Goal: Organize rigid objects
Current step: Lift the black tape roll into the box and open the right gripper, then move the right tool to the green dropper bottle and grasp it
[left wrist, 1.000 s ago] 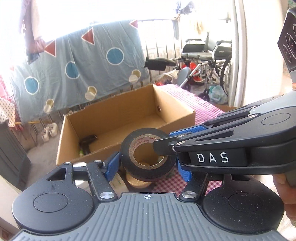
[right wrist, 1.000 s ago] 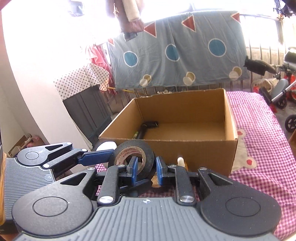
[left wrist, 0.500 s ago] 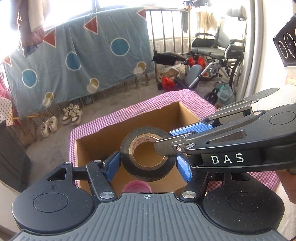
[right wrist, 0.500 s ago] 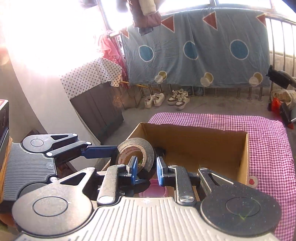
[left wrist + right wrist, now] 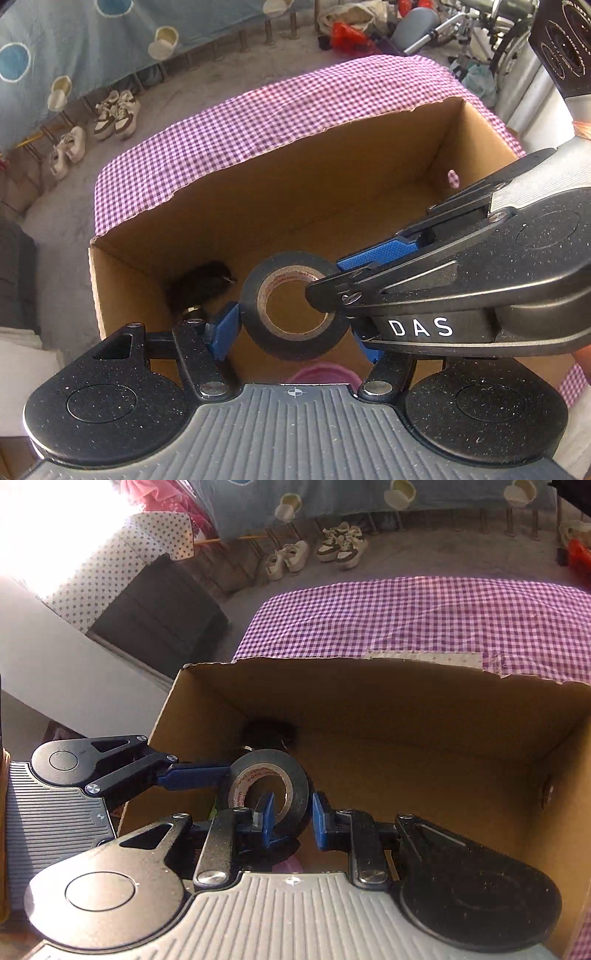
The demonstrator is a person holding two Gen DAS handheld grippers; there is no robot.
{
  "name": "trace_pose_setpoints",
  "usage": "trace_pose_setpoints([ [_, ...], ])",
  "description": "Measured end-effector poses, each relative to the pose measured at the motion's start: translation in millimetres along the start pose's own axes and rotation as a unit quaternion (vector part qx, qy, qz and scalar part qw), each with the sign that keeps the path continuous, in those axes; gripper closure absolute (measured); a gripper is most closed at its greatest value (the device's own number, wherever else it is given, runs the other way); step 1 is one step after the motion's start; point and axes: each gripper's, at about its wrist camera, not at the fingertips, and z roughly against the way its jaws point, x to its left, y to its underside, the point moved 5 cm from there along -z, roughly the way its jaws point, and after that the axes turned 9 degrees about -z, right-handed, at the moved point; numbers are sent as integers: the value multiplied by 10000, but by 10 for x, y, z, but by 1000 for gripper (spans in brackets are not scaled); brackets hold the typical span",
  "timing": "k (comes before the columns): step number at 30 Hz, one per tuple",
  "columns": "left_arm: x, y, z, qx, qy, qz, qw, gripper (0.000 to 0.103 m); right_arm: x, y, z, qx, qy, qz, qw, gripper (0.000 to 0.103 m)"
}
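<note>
Over the one cardboard box [image 5: 332,192], two hand-held grippers are clamping one black tape roll [image 5: 295,306]: left hand-held gripper [image 5: 291,328] half-spread across it, right hand-held gripper [image 5: 291,819] pinching its wall; a dark object [image 5: 199,284] is lying at ten o'clock.

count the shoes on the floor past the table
4, in two pairs on the floor by the railing: one pair of sneakers under the hanging blue sheet, the other pair just left of it. More may be hidden.

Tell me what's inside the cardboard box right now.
Inside the cardboard box, a dark object lies in the far left corner; what it is cannot be told. Something pink shows near the front wall, mostly covered by the hand-held grippers and the tape roll above.
</note>
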Motion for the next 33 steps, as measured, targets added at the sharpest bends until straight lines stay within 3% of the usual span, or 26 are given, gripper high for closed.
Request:
trace_pose_setpoints([
  [8,118,59,-277,433,-262,-77,9987,36,-199,-153,-554,524,-208,-436,9975,78],
  [11,140,47,-275,395,-304,-56,9987,34,-250,-141,-693,729,-292,-663,9947,78],
  [17,149,3,-141,302,-367,47,9989,31,-307,-166,-709,726,-554,-1006,9907,77],
  [21,167,-8,122,26,-319,247,9992,27,-241,-191,-444,472,-825,-1034,9901,77],
  [26,86,32,636,-576,-260,412,9971,24,-78,-128,231,-146,-1319,-840,9876,77],
  [33,-111,213,1327,-1485,-174,495,9875,20,163,361,1297,-1034,-2379,-579,9640,77],
])
